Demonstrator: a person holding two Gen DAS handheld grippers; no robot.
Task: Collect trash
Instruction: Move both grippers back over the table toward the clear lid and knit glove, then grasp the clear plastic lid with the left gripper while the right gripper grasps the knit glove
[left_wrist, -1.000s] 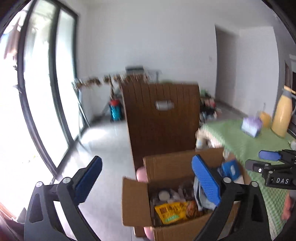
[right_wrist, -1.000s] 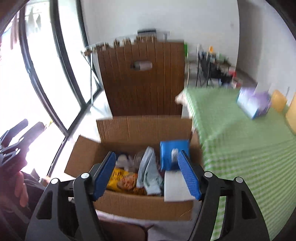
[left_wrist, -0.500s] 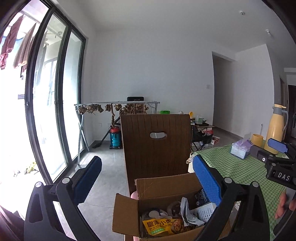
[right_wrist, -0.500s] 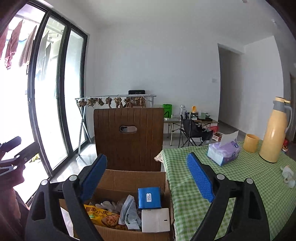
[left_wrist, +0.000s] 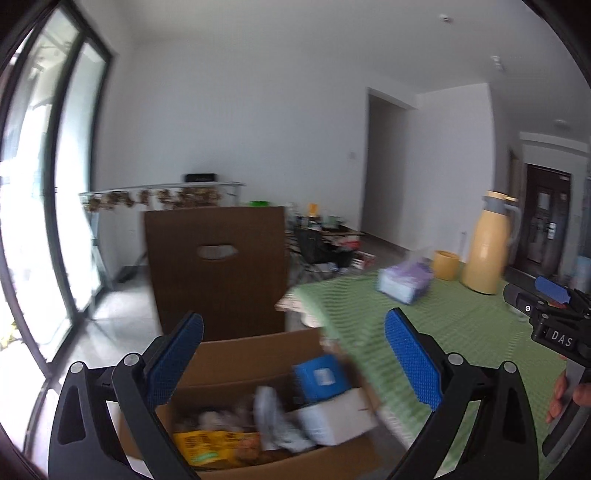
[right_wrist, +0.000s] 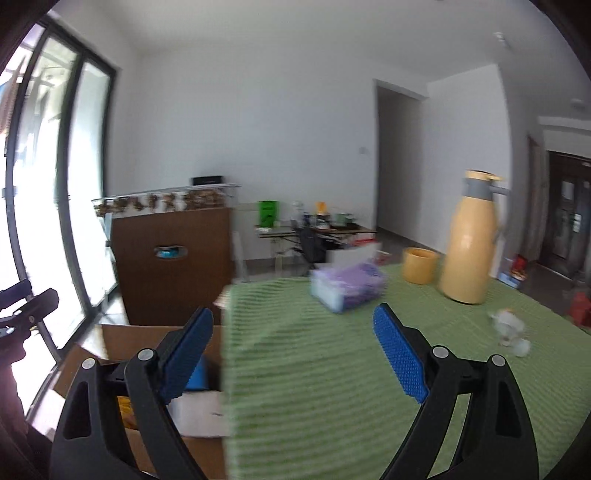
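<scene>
My right gripper (right_wrist: 293, 354) has just been opening and stands wide and empty over the green checked tablecloth (right_wrist: 314, 369); my left gripper (left_wrist: 293, 363) also gapes empty above the cardboard box (left_wrist: 258, 350) of trash. Crumpled white scraps (right_wrist: 511, 332) lie near the yellow jug (right_wrist: 471, 243).

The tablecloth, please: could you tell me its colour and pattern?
The tablecloth is green with a fine white check, clearest in the right wrist view.
</scene>
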